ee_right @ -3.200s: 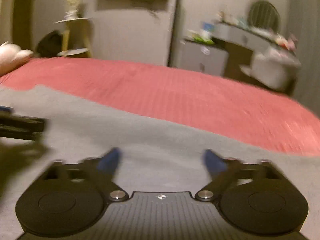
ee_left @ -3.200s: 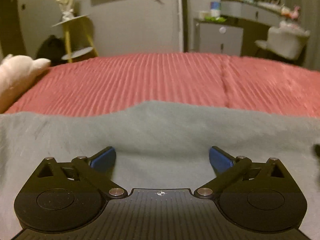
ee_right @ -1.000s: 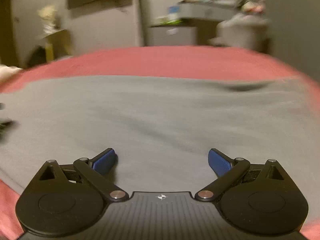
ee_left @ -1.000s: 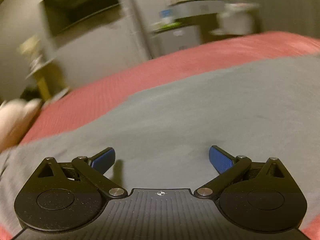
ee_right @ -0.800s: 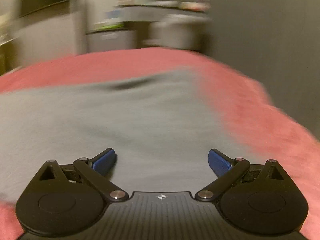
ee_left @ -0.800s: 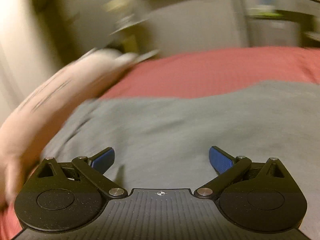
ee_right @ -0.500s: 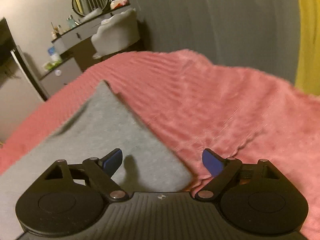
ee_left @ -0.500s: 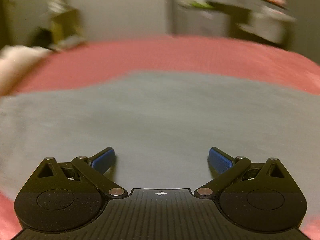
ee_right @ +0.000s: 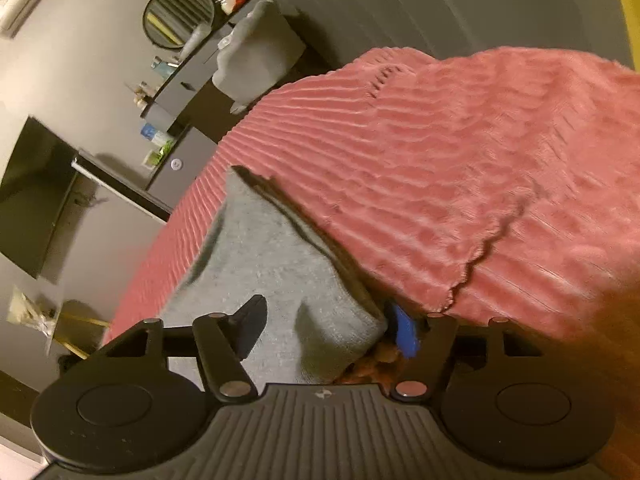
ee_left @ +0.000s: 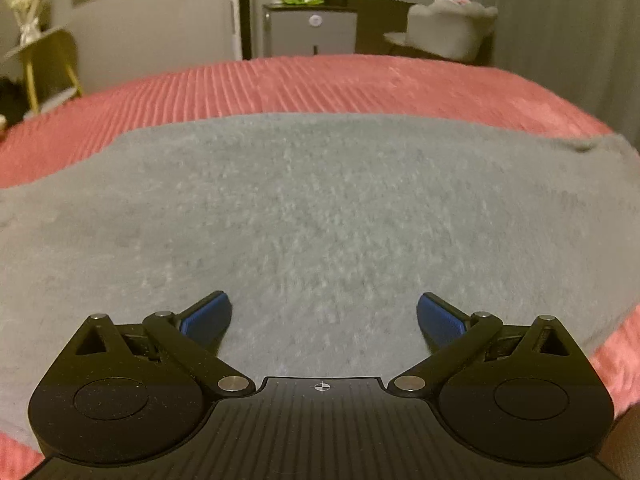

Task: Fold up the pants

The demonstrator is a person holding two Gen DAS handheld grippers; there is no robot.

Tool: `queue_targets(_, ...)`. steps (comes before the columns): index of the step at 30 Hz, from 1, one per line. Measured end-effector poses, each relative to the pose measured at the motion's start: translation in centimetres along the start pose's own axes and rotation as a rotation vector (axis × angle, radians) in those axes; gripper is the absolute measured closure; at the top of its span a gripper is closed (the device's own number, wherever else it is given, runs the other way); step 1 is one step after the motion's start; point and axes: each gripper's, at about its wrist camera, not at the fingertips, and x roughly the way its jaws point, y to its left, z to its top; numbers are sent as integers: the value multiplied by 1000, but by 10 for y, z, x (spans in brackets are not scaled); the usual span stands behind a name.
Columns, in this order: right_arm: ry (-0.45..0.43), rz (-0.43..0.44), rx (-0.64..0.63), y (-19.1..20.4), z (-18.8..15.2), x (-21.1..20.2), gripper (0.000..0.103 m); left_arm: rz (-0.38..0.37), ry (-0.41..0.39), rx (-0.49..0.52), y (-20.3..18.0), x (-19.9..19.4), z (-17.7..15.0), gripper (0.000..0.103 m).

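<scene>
- Grey pants (ee_left: 320, 208) flat on red bedspread (ee_left: 320, 84).
- Left gripper (ee_left: 323, 316) over pants, jaws spread, empty.
- Right gripper (ee_right: 328, 324) rolled sideways, jaws spread astride pants' corner (ee_right: 344, 332).
- Beyond bed: chair (ee_left: 448, 36), cabinet (ee_left: 310, 34), stool (ee_left: 44, 64).

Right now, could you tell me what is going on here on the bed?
A person is folding grey pants spread on a pink bedspread. The right gripper straddles one end of the fabric, jaws partly closed around the edge. The left gripper hovers open above the middle, holding nothing.
</scene>
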Motion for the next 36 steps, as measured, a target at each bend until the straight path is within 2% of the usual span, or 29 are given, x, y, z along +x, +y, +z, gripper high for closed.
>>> queue_targets(1, 1, -5, -39, 6, -2, 2, 73, 8, -1, 9, -5, -4, -4, 0)
queue_targets(2, 4, -4, -69, 12, -2, 4, 77, 13, -2, 11, -1, -5, -4, 0)
queue_targets(4, -23, 6, -122, 23, -9, 1, 77, 16, -2, -12, 2, -8, -6, 0)
queue_targets(6, -66, 18, -174, 31, -13, 0, 71, 21, 9, -47, 3, -3, -3, 0)
queue_targets(8, -63, 2, -135, 31, -15, 3, 44, 27, 13, -63, 2, -9, -3, 0)
queue_targets(9, -46, 1, -94, 27, -13, 9, 43, 30, 20, -61, 2, -10, -2, 0)
queue_targets(10, -41, 3, -58, 23, -11, 14, 44, 31, 25, -59, 0, -4, 2, 0)
queue_targets(12, -73, 1, -45, 22, -12, 14, 62, 30, 35, -66, 3, -7, 3, 0)
queue_targets(13, -86, -8, -57, 25, -12, 12, 85, 32, 38, -74, 5, -7, 4, 0)
queue_targets(17, -142, -39, -124, 41, -15, 2, 86, 53, 60, -146, 25, -15, 7, 0)
queue_targets(21, -193, -90, -215, 82, -16, -9, 87, 83, 58, -290, 58, -27, 12, 0)
queue_targets(23, -233, -67, -307, 116, -23, -18, 87, 61, 36, -364, 74, -35, 10, 0)
queue_targets(24, -242, -24, -376, 142, -29, -21, 87, 58, 27, -402, 82, -38, 9, 0)
queue_targets(26, -226, 34, -519, 190, -48, -19, 87, 69, 17, -455, 94, -44, 5, 0)
queue_targets(29, -146, 142, -773, 265, -102, -9, 87, 87, -11, -465, 103, -50, -1, 0)
queue_targets(31, -58, 209, -879, 297, -141, 5, 86, 118, -27, -445, 104, -52, -4, 0)
queue_targets(33, 92, 253, -959, 321, -183, 28, 85, 137, -44, -409, 102, -54, -4, 0)
queue_targets(35, 254, 273, -1023, 334, -221, 52, 80, 126, -50, -388, 101, -56, -4, 0)
queue_targets(36, 384, 242, -1088, 340, -243, 68, 77, 115, -52, -385, 101, -57, -5, 0)
